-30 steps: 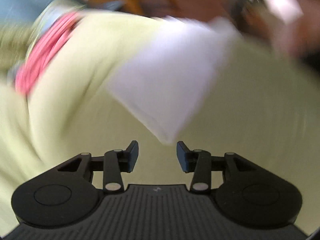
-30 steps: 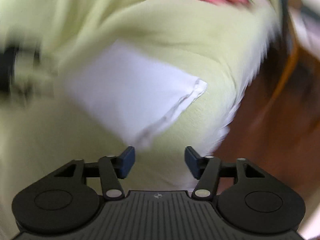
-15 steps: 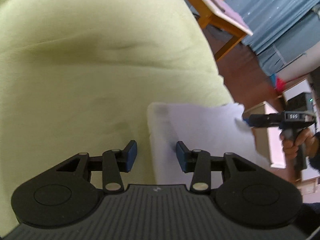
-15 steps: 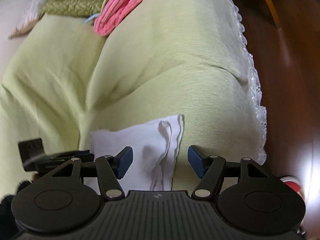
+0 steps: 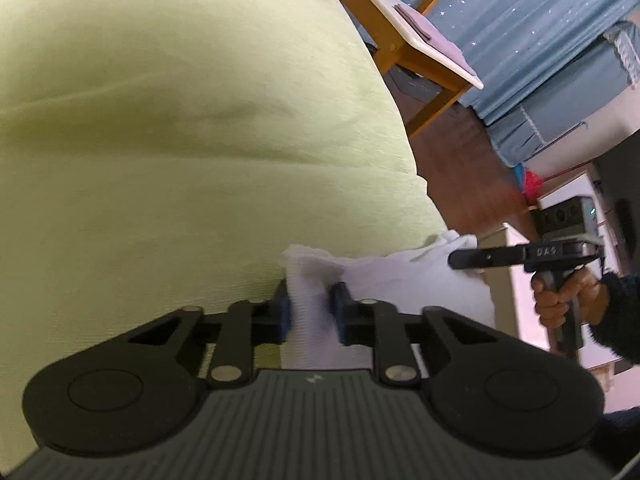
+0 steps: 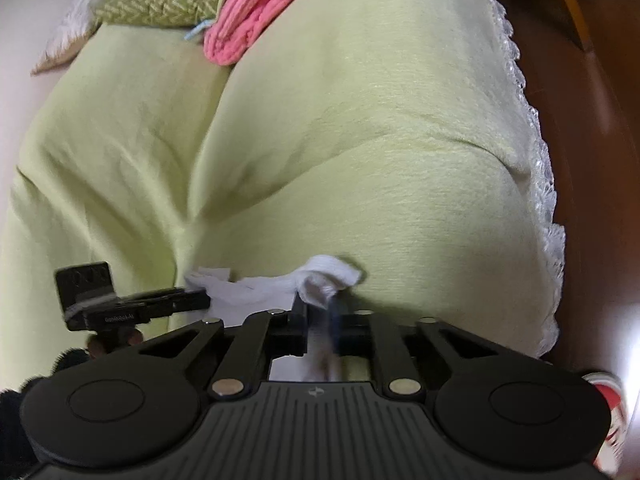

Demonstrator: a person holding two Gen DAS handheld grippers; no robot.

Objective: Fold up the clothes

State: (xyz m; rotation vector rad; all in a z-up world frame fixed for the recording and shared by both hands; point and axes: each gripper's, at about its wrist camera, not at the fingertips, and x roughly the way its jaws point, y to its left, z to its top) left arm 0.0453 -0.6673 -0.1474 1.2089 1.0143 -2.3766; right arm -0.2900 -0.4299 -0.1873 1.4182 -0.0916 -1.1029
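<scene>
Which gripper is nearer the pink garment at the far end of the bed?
Neither clearly. The left gripper and right gripper are both closing on corners of the white cloth, far from the pink garment.

A home bedroom is shown. A soft surface covered in a lace-edged, pale green bedspread point(image 6: 360, 140) fills both views, with folded pink clothing point(image 6: 256, 12) and a green zigzag-patterned cushion point(image 6: 160, 0) at 11 o'clock. A wooden side table point(image 5: 420, 52) and star-printed blue curtains point(image 5: 540, 40) are seen at 1 o'clock, above brown flooring point(image 5: 460, 168).
</scene>
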